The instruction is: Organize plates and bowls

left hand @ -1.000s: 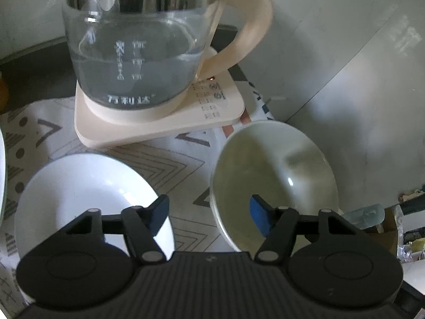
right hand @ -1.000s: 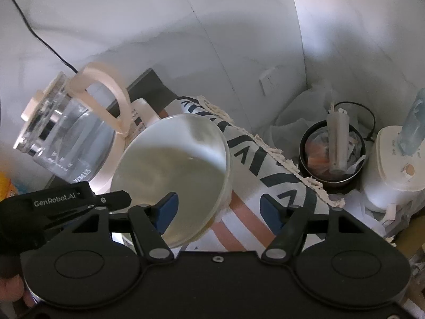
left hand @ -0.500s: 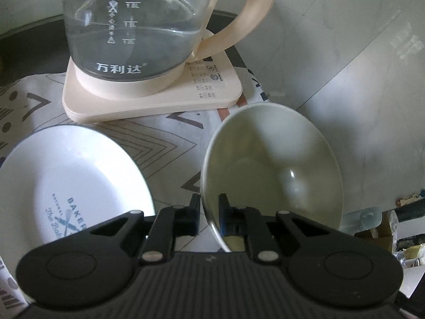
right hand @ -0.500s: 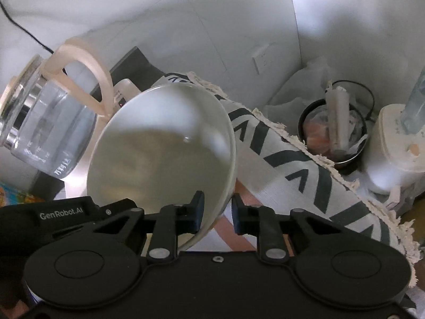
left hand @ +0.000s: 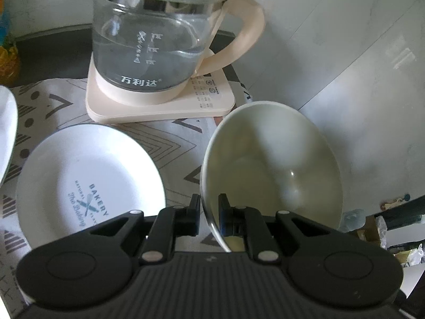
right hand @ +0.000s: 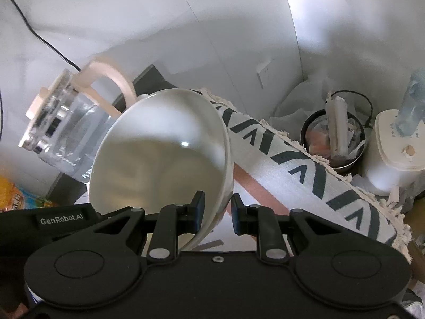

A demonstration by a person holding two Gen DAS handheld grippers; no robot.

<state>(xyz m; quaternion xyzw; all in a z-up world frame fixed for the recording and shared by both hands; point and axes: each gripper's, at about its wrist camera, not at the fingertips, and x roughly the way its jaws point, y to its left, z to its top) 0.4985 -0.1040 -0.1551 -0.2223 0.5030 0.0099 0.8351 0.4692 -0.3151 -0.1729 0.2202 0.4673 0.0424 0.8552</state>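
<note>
A cream bowl (left hand: 279, 164) hangs tilted over the patterned cloth, held from both sides. My left gripper (left hand: 208, 207) is shut on its left rim. My right gripper (right hand: 217, 207) is shut on the opposite rim of the same bowl (right hand: 164, 159). The left gripper's black body (right hand: 61, 219) shows at the lower left of the right wrist view. A white plate (left hand: 87, 178) printed "Bakery" lies on the cloth left of the bowl. The edge of another white plate (left hand: 6, 133) shows at the far left.
A glass kettle (left hand: 159, 40) with water stands on its cream base (left hand: 212, 101) just behind the dishes, close to the wall. Past the fringed cloth edge (right hand: 292, 180) stand a dark pot (right hand: 334, 143) stuffed with items and a white appliance (right hand: 393, 159).
Both grippers went from open to shut on the bowl's rims. The bowl has since tipped up and risen a little, and both hands have drawn back slightly.
</note>
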